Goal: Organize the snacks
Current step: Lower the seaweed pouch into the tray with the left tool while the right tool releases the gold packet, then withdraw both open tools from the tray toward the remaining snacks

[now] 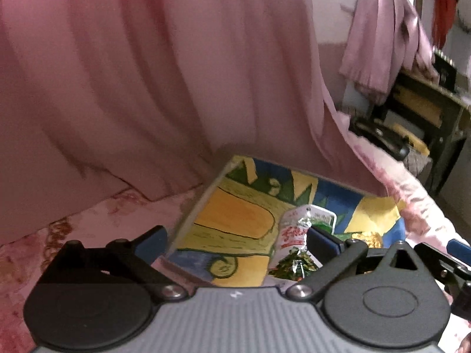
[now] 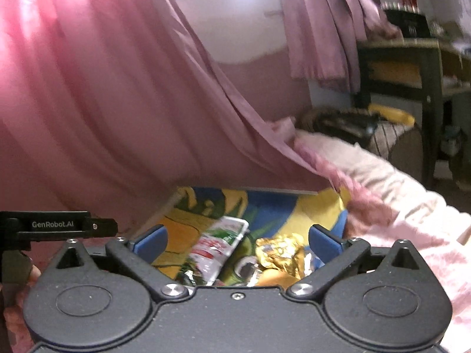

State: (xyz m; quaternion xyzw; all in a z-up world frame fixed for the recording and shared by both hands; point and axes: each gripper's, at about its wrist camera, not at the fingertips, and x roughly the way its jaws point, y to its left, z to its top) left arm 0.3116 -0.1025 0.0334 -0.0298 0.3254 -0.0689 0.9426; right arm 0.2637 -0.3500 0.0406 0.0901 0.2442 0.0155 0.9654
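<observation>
A painted board (image 1: 235, 220) in yellow, blue and green lies on the bed. On it lie a white, red and green snack packet (image 1: 294, 235) and a gold foil packet (image 1: 368, 238). My left gripper (image 1: 237, 242) is open above the board, and the white packet lies just inside its right finger, untouched. In the right wrist view my right gripper (image 2: 237, 241) is open over the board (image 2: 279, 209). The white packet (image 2: 217, 244) and the crumpled gold packet (image 2: 279, 253) lie below, between its fingers, with no pad on either.
A pink curtain (image 1: 147, 73) hangs close behind the board. A pink floral bedspread (image 2: 397, 206) surrounds it. A dark shelf unit (image 2: 412, 67) with yellow items stands at the right. The left gripper's black body (image 2: 53, 225) shows at the left edge of the right wrist view.
</observation>
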